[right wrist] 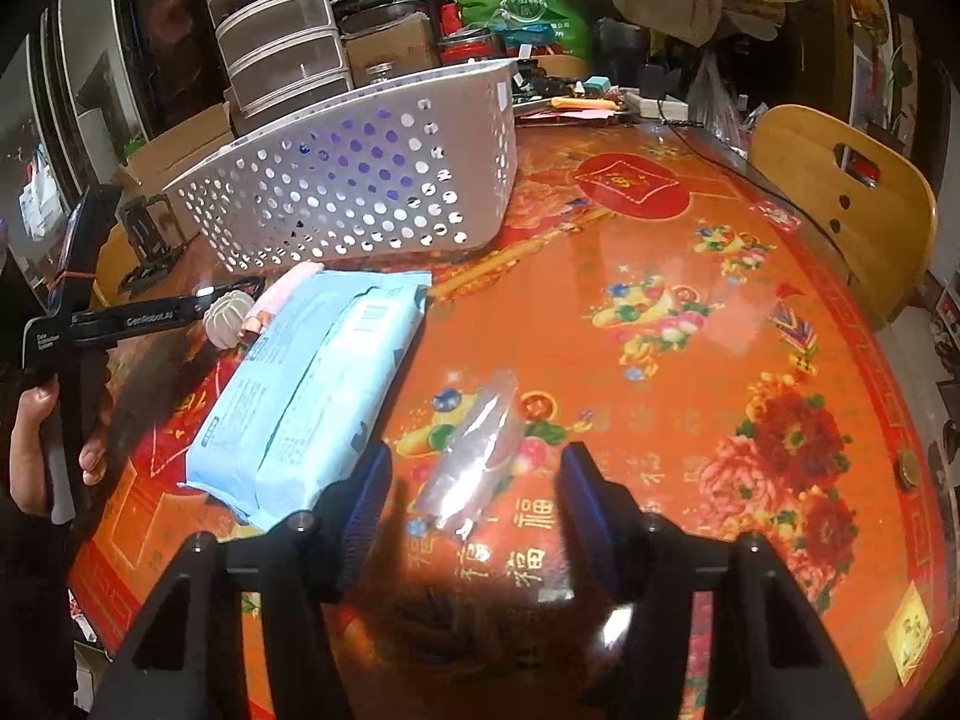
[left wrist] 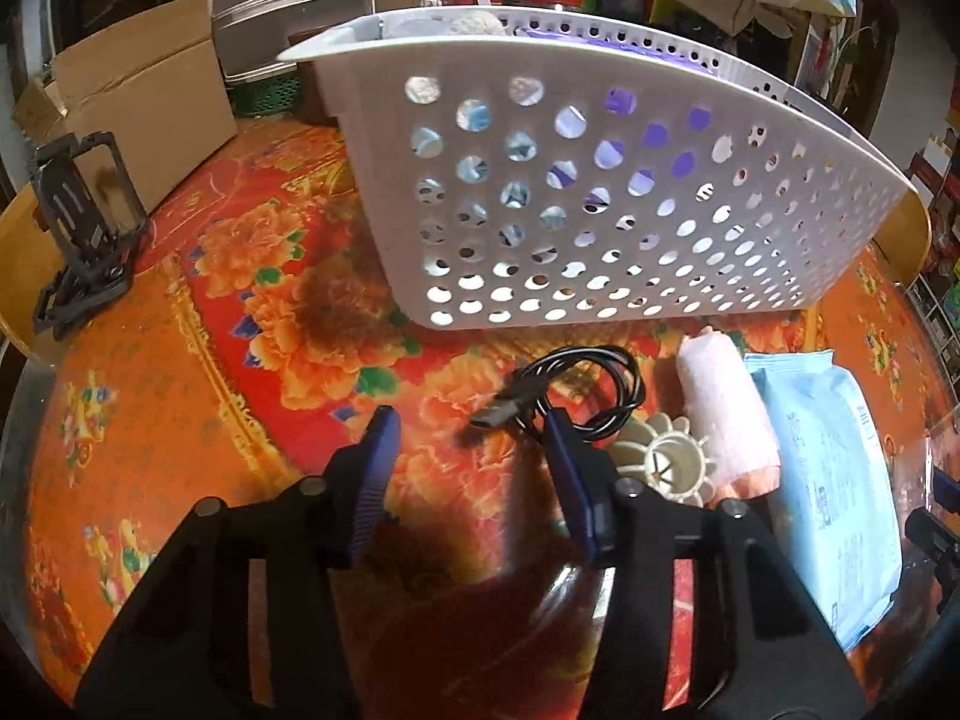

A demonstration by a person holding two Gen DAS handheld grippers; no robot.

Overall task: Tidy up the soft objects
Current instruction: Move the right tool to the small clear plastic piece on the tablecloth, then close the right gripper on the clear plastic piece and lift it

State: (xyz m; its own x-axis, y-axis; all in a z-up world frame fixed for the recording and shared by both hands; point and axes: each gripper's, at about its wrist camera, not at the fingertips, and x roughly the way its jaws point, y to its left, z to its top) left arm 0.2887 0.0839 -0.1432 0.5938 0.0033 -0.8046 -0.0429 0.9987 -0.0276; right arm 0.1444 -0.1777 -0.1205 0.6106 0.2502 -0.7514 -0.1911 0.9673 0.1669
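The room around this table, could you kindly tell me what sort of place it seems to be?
Most likely a lived-in home dining or storage room: a round table with a glossy red-and-orange floral cover, a bamboo-coloured wooden chair back, and clear plastic stacked drawers among cardboard boxes and bags.

Two black plastic tongs: left gripper (left wrist: 465, 423) and right gripper (right wrist: 477, 459), each with ribbed blue pads (right wrist: 367, 498) inside the fingertips, silver screws behind them, white lettering along the left one's side arm.
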